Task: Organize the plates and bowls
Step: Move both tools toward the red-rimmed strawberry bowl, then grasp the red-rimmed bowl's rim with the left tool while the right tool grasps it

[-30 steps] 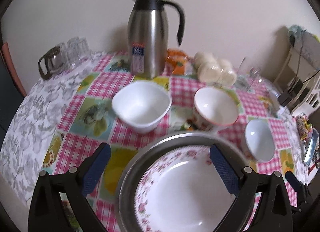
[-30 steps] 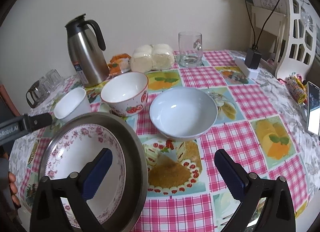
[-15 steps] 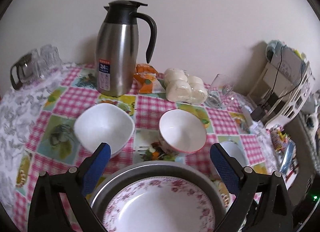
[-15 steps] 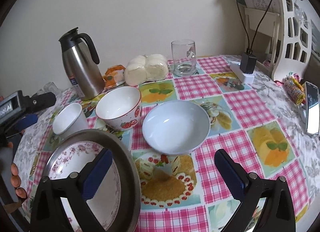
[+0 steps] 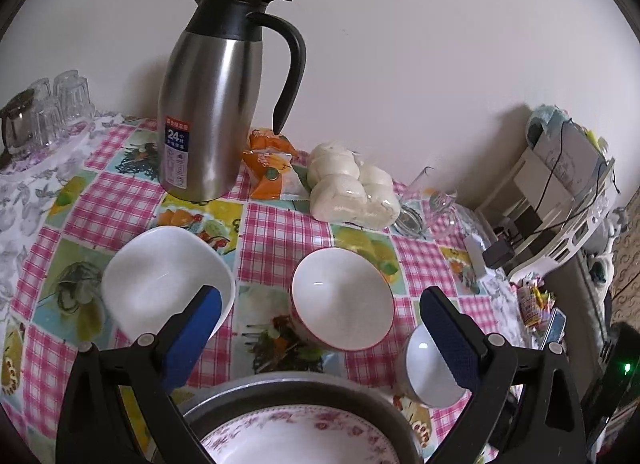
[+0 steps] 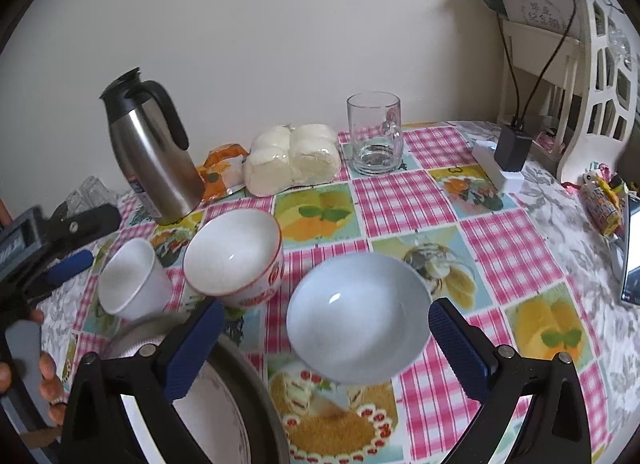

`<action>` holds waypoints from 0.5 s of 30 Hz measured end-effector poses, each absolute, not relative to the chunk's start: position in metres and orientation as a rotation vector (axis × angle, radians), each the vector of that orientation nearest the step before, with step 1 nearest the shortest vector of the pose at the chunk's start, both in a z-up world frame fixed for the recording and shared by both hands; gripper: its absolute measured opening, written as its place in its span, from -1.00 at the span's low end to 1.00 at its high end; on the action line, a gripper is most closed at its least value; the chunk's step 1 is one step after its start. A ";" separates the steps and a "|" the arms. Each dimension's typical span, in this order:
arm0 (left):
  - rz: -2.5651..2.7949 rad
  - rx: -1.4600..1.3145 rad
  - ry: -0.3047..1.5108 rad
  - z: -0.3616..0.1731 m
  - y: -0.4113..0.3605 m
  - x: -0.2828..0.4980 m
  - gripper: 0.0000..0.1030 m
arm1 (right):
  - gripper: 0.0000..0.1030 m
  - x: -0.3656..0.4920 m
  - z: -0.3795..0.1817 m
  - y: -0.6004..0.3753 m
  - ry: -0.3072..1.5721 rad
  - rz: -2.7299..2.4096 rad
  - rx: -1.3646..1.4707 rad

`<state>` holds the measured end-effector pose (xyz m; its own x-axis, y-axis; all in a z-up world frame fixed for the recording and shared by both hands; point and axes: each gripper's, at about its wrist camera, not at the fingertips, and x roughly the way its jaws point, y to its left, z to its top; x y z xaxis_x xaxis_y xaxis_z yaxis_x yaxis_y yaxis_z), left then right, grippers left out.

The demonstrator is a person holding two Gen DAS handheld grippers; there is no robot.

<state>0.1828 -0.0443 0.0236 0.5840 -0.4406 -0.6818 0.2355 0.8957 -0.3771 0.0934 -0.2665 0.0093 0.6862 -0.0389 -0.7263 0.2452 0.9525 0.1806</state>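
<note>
Left gripper (image 5: 320,334) had pulled back and up; its jaws gaped, empty, and the flowered plate (image 5: 296,440) in its grey metal pan (image 5: 288,384) slid low beneath them. Beyond sat a squarish white bowl (image 5: 164,280) and red-rimmed bowl (image 5: 340,298). Right gripper (image 6: 322,340) spread wide, a smooth pale-blue bowl (image 6: 356,316) between its jaws on the checked surface (image 6: 404,200).

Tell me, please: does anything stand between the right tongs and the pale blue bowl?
Nothing visible does. The right tongs are open, and the pale blue bowl sits directly ahead between the two fingers. The red-rimmed bowl stands off to the left.
</note>
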 end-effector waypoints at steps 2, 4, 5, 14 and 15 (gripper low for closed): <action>-0.392 -0.252 0.871 0.022 -0.048 0.189 0.93 | 1.00 0.104 0.013 -0.272 0.809 -0.161 0.292; -0.404 -0.260 0.881 0.018 -0.052 0.193 0.92 | 0.98 0.113 0.016 -0.275 0.813 -0.161 0.297; -0.411 -0.261 0.891 0.015 -0.055 0.195 0.91 | 0.92 0.118 0.017 -0.275 0.815 -0.160 0.300; -0.417 -0.233 0.993 -0.018 -0.077 0.211 0.08 | 0.39 0.157 0.010 -0.273 0.873 -0.149 0.310; -0.410 -0.228 1.000 -0.020 -0.078 0.212 0.08 | 0.38 0.161 0.008 -0.272 0.881 -0.145 0.306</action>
<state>0.2121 -0.0775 -0.0203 0.4730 -0.4344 -0.7665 0.2284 0.9007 -0.3695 0.1608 -0.2719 0.0084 0.6303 0.0002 -0.7764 0.2496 0.9469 0.2029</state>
